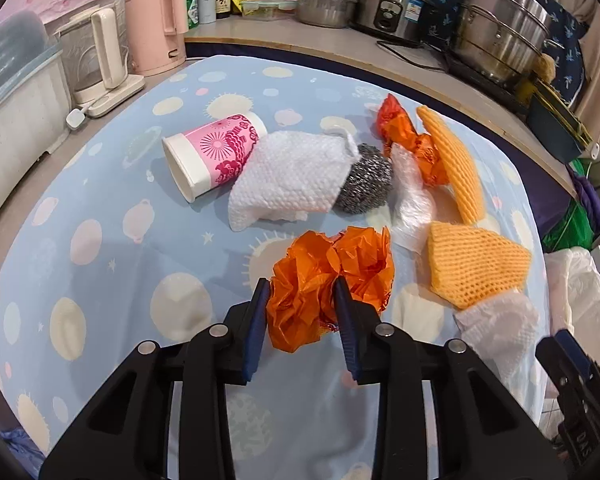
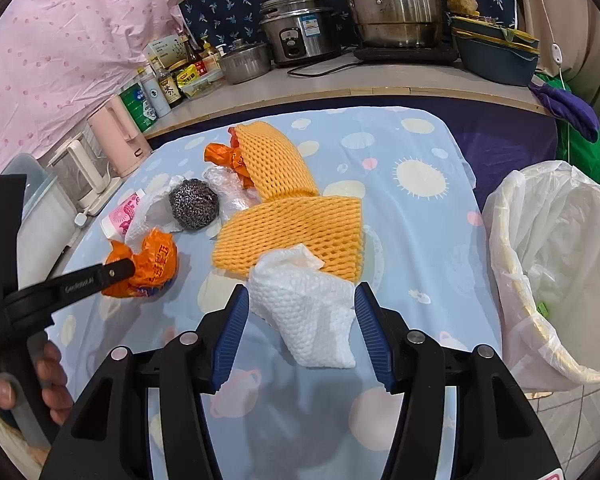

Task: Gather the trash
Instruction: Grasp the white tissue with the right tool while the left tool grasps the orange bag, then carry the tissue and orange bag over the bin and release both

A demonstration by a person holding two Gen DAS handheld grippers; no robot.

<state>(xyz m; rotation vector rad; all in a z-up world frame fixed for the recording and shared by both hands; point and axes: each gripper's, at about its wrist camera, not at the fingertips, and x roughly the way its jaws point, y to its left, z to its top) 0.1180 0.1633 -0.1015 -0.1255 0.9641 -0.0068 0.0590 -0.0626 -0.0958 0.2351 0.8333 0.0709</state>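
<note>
In the left wrist view the left gripper (image 1: 302, 300) sits at the lower centre, its two blue pads closed partly around a crumpled orange plastic bag (image 1: 332, 276). The bag bulges out past both pads, so I judge the hold is on one fold only, not on the whole ball. In the right wrist view the same bag (image 2: 148, 266) appears at the left of the frame with a black finger pressed into it.

The right gripper (image 2: 302, 328) is at the lower centre of its own view, wide open, with a crumpled white paper towel (image 2: 308, 312) lying between the pads; the left pad seems to touch its edge, the right pad is just beside it. It holds nothing yet.

The bin with a white liner (image 2: 556, 264) stands at the right edge of that view, beside the blue tablecloth (image 2: 420, 216). More trash lies in the middle of the cloth: yellow foam nets (image 2: 296, 236), a steel scrubber (image 2: 194, 204) and a pink paper cup (image 1: 212, 152).

To do this step well, I think the right gripper should close slowly on the thick middle of the towel, not on the thin corner, and lift straight up so that the foam net under it is not dragged along. The left one should squeeze firmly before it lifts, because thin plastic slips easily.
</note>
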